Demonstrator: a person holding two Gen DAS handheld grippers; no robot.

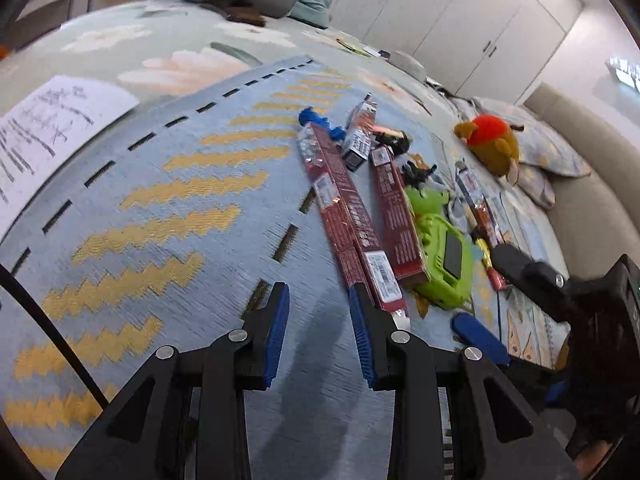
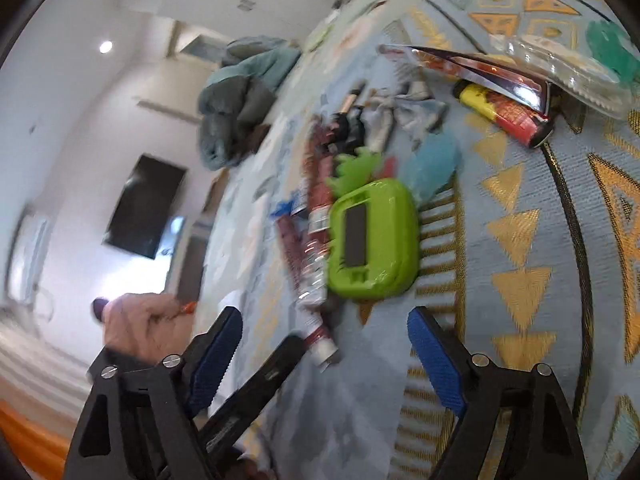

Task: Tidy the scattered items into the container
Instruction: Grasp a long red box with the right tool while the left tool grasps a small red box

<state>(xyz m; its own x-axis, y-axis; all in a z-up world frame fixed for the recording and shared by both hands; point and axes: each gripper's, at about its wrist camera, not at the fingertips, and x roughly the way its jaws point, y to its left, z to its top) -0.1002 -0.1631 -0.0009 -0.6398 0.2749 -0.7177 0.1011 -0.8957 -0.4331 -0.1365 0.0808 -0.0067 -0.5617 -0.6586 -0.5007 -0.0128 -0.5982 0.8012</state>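
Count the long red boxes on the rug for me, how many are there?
3 that I can tell: one long red box nearest the left gripper, one beside the green toy, one short farther back. Others may be hidden.

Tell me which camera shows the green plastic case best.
The right wrist view: the green plastic case lies near the middle, ahead of the open right gripper, with its whole top and dark rectangular window showing, though blurred. In the left wrist view the case sits off to the right, partly hidden behind a long red packet.
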